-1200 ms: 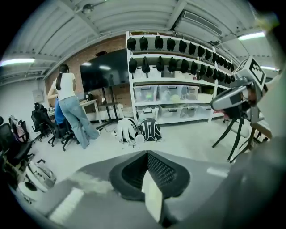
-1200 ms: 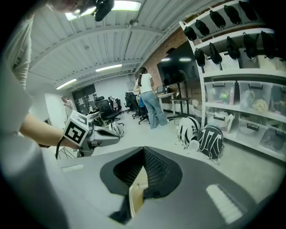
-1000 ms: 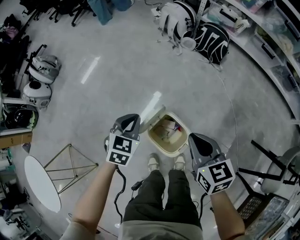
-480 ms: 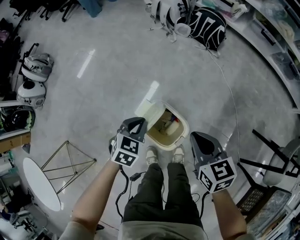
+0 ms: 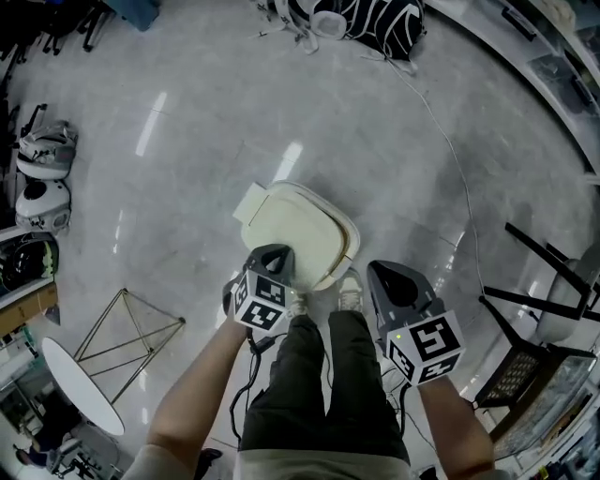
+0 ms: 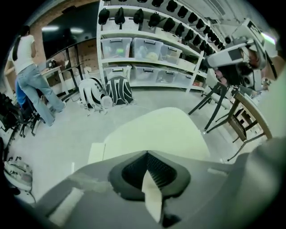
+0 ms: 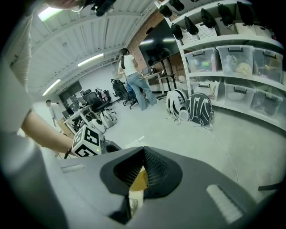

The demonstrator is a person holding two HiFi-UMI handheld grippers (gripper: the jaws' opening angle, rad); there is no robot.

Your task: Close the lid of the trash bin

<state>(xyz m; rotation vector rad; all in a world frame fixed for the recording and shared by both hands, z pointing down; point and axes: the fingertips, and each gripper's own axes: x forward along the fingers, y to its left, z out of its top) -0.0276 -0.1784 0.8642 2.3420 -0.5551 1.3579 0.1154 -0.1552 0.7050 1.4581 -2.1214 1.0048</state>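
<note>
Floor [image 5: 187, 187]: trash bin [image 5: 345, 255] stands just ahead of both claws. Lid [image 5: 295, 230] lies flat over it; task looks done. Left claw [image 5: 272, 255] pressed together, empty, at the lid's near edge, likely for pushing down. Right claw [image 5: 392, 278] pressed together, empty, held aside.

The bin [image 5: 351, 246] stood on the floor [image 5: 187, 197] just before the person's shoes [image 5: 349, 292], with the lid [image 5: 292, 221] down on it. The left hand-held gripper [image 5: 273, 257] hung over the lid's near edge, and the right hand-held gripper [image 5: 392, 279] was to the bin's right, beside the right shoe. Bags [image 5: 375, 19] lay far behind the bin, helmets [image 5: 39, 173] well off to its left, a wire frame [image 5: 131, 333] at the near left and a stool [image 5: 553, 305] at the right.
</note>
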